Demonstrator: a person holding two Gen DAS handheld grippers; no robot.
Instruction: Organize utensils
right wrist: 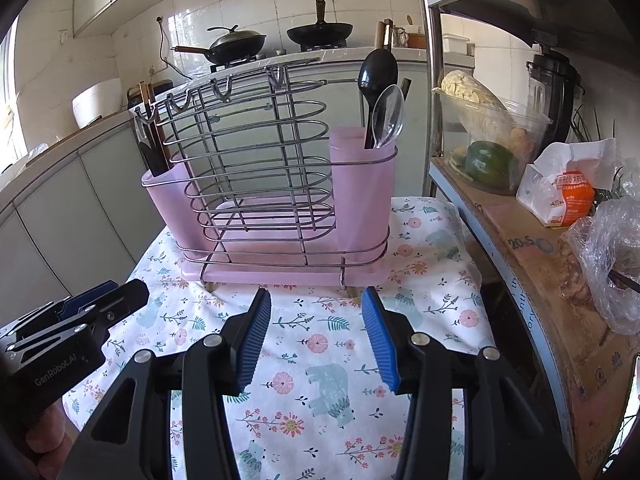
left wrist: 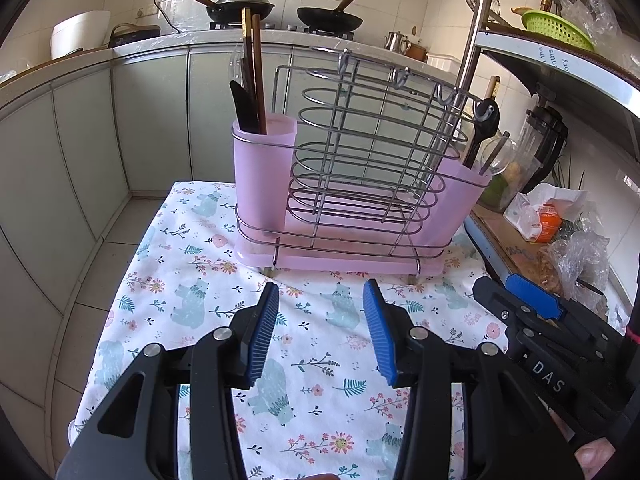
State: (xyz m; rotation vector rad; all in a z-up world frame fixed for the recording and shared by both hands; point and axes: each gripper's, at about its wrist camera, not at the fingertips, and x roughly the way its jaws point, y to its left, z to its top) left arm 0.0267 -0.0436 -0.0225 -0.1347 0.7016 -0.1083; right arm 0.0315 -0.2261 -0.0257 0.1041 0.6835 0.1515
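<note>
Right view alone shows spoons (right wrist: 384,116) clearly — bowls up

The left gripper (left wrist: 321,292) fills the lower middle of its own view, jaws parted with nothing between the blue pads, tilted downward. The right gripper (right wrist: 316,298) sits the same way in its view, also spread and empty. Each appears at the other view's lower edge, with a fingertip (left wrist: 592,456) showing lower right.

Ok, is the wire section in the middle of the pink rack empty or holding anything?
Empty. The wire section shows only bare loops, with the pink tray visible through them; utensils stand only in the two end cups.
</note>
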